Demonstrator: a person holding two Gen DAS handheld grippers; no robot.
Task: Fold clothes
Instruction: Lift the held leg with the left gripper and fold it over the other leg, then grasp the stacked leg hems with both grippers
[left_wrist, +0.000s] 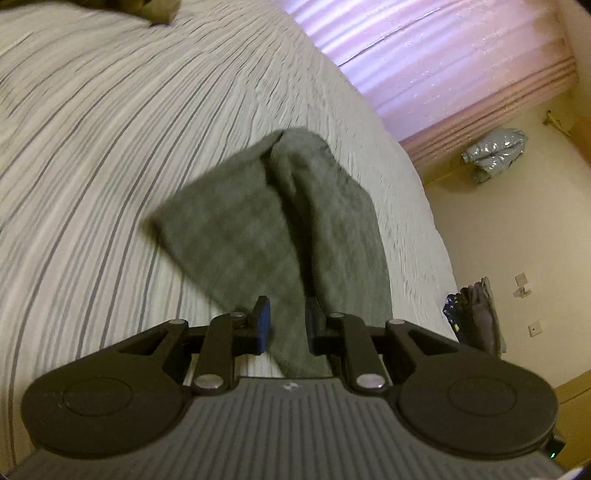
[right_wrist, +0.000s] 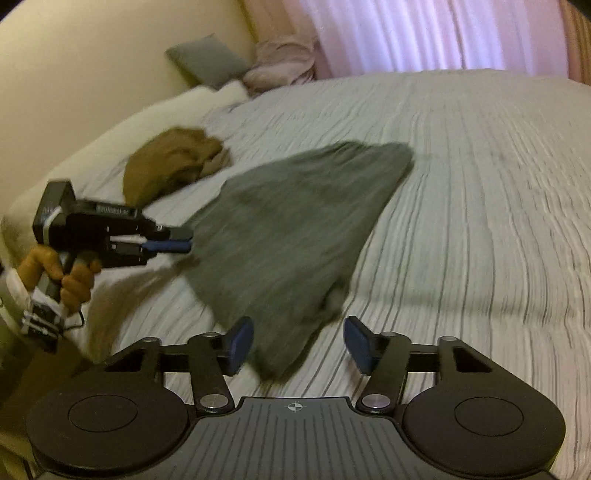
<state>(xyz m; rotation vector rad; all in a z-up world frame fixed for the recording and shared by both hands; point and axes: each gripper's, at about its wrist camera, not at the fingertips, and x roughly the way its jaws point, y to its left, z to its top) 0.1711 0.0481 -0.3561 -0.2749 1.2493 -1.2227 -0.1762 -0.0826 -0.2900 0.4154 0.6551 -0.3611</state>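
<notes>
A grey-green garment (right_wrist: 295, 229) lies spread on a striped bedcover (right_wrist: 480, 221), directly ahead of both sets of jaws. This looks like an early step of folding: the cloth is being pulled flat or lifted by 1 edge. Motion blur softens the fabric.

The left gripper (left_wrist: 288, 325) has its jaws partly open, with a narrow gap. A strip of the garment runs through that gap, but whether the pads actually pinch it cannot be told. In the right wrist view the same gripper meets the garment's left edge.

The right gripper (right_wrist: 299, 345) has its jaws wide open and holds nothing. The garment's near corner lies between and just below them.

A brown garment (right_wrist: 170, 162) sits bunched beyond the grey-green one.

Next, the right jaws probably need to close on that near corner.
</notes>
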